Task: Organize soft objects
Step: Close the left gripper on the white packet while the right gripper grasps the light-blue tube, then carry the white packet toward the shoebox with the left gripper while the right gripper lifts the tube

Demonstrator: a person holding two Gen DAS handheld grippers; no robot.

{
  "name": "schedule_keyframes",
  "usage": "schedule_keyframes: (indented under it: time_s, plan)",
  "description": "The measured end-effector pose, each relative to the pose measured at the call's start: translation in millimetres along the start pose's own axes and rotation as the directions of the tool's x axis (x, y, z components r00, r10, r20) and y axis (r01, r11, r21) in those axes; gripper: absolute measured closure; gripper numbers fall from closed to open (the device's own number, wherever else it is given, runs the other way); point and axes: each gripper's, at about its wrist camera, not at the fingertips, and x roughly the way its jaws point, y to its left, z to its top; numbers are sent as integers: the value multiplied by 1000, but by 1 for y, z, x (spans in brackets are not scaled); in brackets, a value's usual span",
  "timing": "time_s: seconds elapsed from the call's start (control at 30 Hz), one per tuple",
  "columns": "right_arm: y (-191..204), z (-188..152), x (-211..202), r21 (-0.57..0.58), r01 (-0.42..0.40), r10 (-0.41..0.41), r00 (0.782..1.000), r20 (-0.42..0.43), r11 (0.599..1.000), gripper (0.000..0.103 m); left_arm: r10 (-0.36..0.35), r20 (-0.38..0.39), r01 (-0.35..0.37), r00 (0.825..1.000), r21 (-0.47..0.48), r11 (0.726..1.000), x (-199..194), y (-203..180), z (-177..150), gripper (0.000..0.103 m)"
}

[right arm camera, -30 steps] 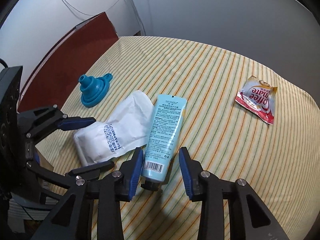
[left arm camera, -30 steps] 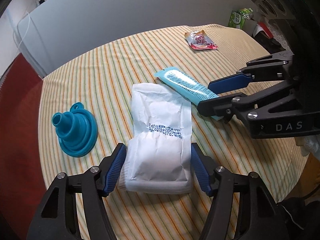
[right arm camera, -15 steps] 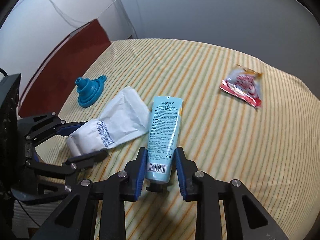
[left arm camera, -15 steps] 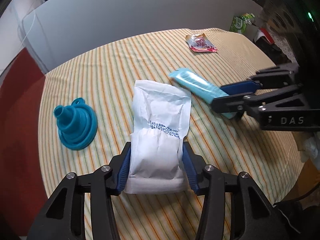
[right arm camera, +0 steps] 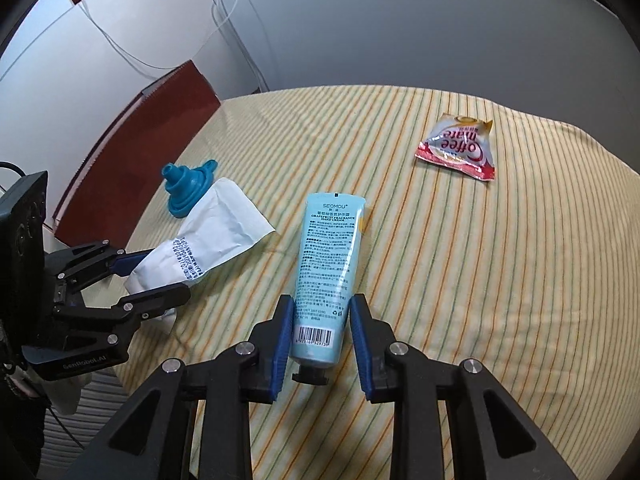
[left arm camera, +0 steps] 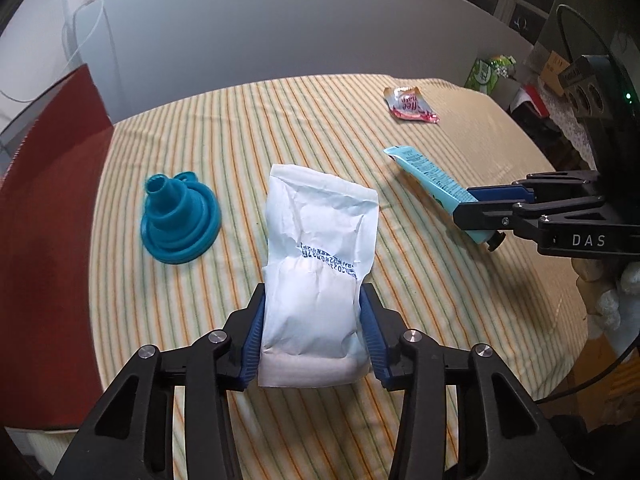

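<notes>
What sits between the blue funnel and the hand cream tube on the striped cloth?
The white pouch, gripped by the left gripper, lies between the funnel and the tube. The left wrist view shows it best.

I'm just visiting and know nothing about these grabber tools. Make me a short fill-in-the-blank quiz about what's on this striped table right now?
1. The left gripper is squeezing a ____ paper pouch.
2. The right gripper has its fingers on either side of a light blue ____ of hand cream.
3. The teal funnel rests with its narrow spout pointing ____.
4. The sachet at the far side reads "Coffee ____".

Missing words: white; tube; up; mate
</notes>
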Motion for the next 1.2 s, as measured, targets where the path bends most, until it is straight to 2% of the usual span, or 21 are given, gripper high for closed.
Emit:
schedule_keyframes:
  time_s: [0.4,0.7,0.9,1.13,1.2]
  plan:
    - [34,8,-46,-62,-45,50,996,77,997,77,-15,131,23,991,-63,998,-55,14,-3,60]
    - [81,45,-68,-159,-62,83,988,128,985,77,68,235,-31,970,-158,987,-107,60,-8,60]
    - [118,70,-68,-224,-71,104,985,139,972,77,150,283,-82,947,-237,968,-136,92,-20,60]
    - [162,88,-59,-295,-79,125,983,137,952,77,291,335,-184,896,-317,930,-163,118,-31,60]
    - [176,93,-55,-315,-80,129,982,137,946,77,312,338,-193,888,-342,920,-166,125,-34,60]
